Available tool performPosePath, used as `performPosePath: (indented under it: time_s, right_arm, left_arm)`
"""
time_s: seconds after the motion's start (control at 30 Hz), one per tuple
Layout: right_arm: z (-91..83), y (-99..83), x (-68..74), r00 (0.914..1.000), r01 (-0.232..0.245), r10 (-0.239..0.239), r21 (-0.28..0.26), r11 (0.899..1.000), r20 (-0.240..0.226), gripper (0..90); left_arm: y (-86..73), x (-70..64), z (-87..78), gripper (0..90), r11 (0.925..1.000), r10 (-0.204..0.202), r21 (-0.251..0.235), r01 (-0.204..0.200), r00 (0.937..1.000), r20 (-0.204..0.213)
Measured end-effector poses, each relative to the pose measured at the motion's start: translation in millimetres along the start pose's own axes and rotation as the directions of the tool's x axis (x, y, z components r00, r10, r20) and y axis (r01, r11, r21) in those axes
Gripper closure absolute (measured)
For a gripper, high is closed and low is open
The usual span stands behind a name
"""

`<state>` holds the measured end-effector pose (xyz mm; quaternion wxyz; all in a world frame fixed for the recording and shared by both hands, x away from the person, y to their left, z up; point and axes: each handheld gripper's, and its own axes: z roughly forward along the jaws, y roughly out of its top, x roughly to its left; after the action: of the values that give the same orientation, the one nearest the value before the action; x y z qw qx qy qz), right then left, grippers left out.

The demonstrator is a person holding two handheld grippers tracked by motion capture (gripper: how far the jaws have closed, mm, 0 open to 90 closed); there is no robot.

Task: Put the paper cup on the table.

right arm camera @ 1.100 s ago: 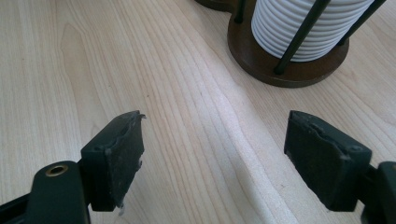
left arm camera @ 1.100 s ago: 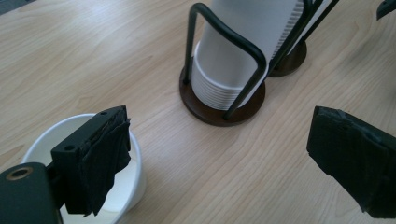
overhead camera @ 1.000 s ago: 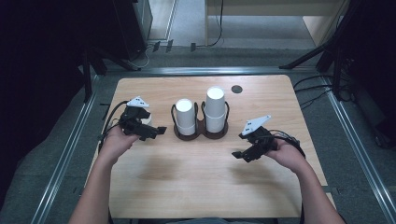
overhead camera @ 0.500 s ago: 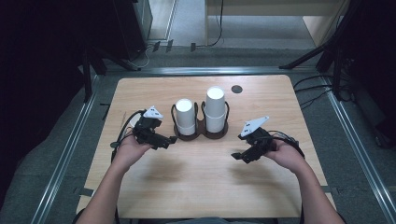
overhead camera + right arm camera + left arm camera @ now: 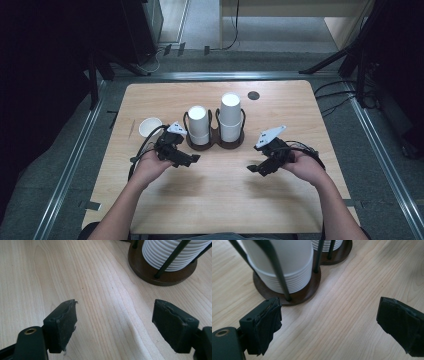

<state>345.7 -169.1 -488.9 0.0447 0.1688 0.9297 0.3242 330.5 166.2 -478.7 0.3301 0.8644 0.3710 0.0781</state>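
Observation:
Two stacks of white paper cups stand in a dark brown double holder (image 5: 218, 144) with black wire uprights: a shorter left stack (image 5: 198, 125) and a taller right stack (image 5: 230, 117). A single white cup (image 5: 149, 126) stands upright on the table to the left. My left gripper (image 5: 189, 160) is open just in front of the holder's left side; its own view has the left stack (image 5: 287, 262) and the base (image 5: 304, 291) close ahead of the left gripper (image 5: 332, 327). My right gripper (image 5: 255, 170) is open and empty, low over bare wood front-right of the holder, the right stack (image 5: 172, 252) beyond the right gripper (image 5: 115, 325).
The wooden table (image 5: 215, 205) has open room across its front half. A small black disc (image 5: 253, 95) lies near the back edge. Metal rails run along both sides, and dark stands and cables lie on the floor beyond.
My left gripper has moved right and toward me, from the table's left side to the front of the holder, uncovering the single white cup. The right gripper has hardly shifted.

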Motion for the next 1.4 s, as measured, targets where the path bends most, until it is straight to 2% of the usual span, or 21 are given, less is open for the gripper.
performPosePath:
  time_s: [0.37, 0.53, 0.67, 1.0, 1.1, 1.4]
  right_arm:
    - [5.5, 4.4, 6.0, 0.9997, 0.02, -0.02, 0.007, 1.0, -0.012, 19.9]
    - [9.3, 5.0, 7.9, 0.9995, 0.026, -0.026, 0.012, 1.0, -0.018, 19.8]
    - [11.9, 6.4, 9.9, 0.999, 0.039, -0.038, 0.02, 0.999, -0.023, 19.9]
    - [20.1, 11.0, 18.3, 0.9973, 0.062, -0.061, 0.035, 0.997, -0.042, 19.9]
    - [20.7, 14.4, 22.8, 0.9955, 0.074, -0.073, 0.017, 0.997, -0.06, 19.8]
    - [24.4, 17.8, 30.6, 0.9932, 0.095, -0.093, 0.021, 0.995, -0.07, 19.8]
  left_arm:
    - [-0.3, -15.5, 19.7, 6.2, 0.9989, 0.026, 0.038, -0.027, 0.9989, 0.038]
    - [1.6, -21.8, 25.4, 6.2, 0.9992, 0.014, 0.036, -0.017, 0.9971, 0.075]
    - [5.3, -28.9, 26.6, 6.2, 0.9997, 0.019, 0.013, -0.021, 0.9956, 0.091]
    - [8.8, -42.0, 35.1, 6.2, 0.9973, 0.069, 0.02, -0.071, 0.9938, 0.087]
    - [9.8, -44.6, 36.5, 6.2, 0.996, 0.083, 0.025, -0.086, 0.992, 0.096]
    - [13.7, -52.5, 37.8, 6.2, 0.9934, 0.113, 0.008, -0.115, 0.9875, 0.11]
